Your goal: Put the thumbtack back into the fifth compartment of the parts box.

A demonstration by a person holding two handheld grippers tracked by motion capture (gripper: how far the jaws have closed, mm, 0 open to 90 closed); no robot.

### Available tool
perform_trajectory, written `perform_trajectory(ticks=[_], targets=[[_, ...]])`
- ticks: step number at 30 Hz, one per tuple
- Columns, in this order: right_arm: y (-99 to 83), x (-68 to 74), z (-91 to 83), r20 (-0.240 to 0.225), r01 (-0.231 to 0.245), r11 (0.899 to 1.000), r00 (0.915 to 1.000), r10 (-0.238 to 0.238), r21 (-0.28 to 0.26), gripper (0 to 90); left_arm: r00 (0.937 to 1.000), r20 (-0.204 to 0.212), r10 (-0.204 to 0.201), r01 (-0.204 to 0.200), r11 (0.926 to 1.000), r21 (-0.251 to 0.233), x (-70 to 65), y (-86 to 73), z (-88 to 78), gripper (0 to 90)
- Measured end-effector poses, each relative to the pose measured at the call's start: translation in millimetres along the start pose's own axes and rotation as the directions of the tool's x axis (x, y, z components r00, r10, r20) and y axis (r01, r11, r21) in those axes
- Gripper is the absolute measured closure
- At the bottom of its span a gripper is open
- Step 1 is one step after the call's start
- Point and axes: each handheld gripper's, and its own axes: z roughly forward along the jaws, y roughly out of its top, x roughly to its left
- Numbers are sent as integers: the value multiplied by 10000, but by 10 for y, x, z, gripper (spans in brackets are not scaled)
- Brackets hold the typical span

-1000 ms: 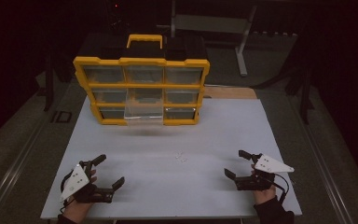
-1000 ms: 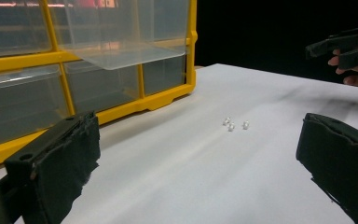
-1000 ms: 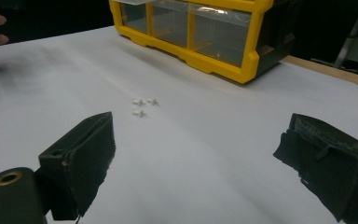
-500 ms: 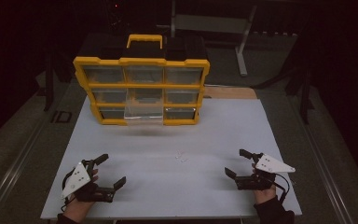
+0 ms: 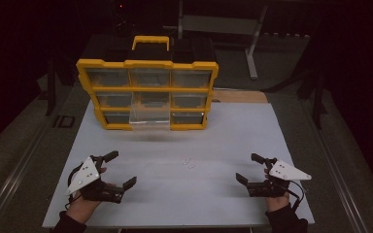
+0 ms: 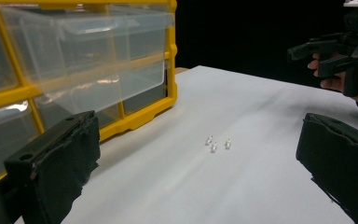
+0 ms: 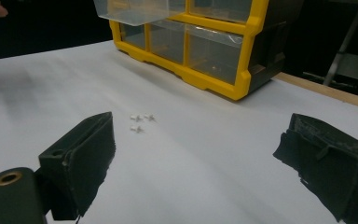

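A yellow organiser (image 5: 148, 90) with clear drawers stands at the back of the white table (image 5: 233, 141); its middle drawer (image 5: 149, 114) is pulled out toward me. Three tiny white parts (image 5: 189, 162) lie together mid-table, also seen as small parts (image 6: 216, 143) in the left gripper view and small parts (image 7: 140, 122) in the right gripper view. My left gripper (image 5: 121, 170) rests at the front left, open and empty. At the front right my right gripper (image 5: 250, 169) is open and empty too. Both point inward at the parts.
The organiser (image 6: 74, 70) fills the upper left of the left gripper view, and the right gripper (image 6: 340, 56) with its hand shows far off. A wooden strip (image 5: 240, 96) lies behind the table at right. A metal stand (image 5: 252, 43) is beyond.
Both grippers have shifted only slightly; the left one has edged a little toward the table's middle. The organiser and the small parts have not moved.
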Motion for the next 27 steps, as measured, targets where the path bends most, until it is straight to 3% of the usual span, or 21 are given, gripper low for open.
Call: perform_trajectory(ticks=[7, 16, 25, 27], targets=[[0, 2, 11, -86, -49, 10000, 10000, 49, 22, 88, 9984, 366, -426, 410, 9982, 436, 17, 230, 106, 0], [-3, 1, 21, -148, -136, 9999, 9998, 137, 31, 88, 9966, 747, -341, 290, 9972, 684, -16, 410, 361, 0], [-5, 5, 28, -229, -133, 9999, 9996, 134, 34, 88, 9898, 1400, -258, 109, 9944, 1056, -108, 453, 724, 13], [-6, 5, 29, -224, -144, 9999, 9996, 146, 55, 89, 9858, 1651, -291, 109, 9939, 1096, -119, 449, 796, 17]])
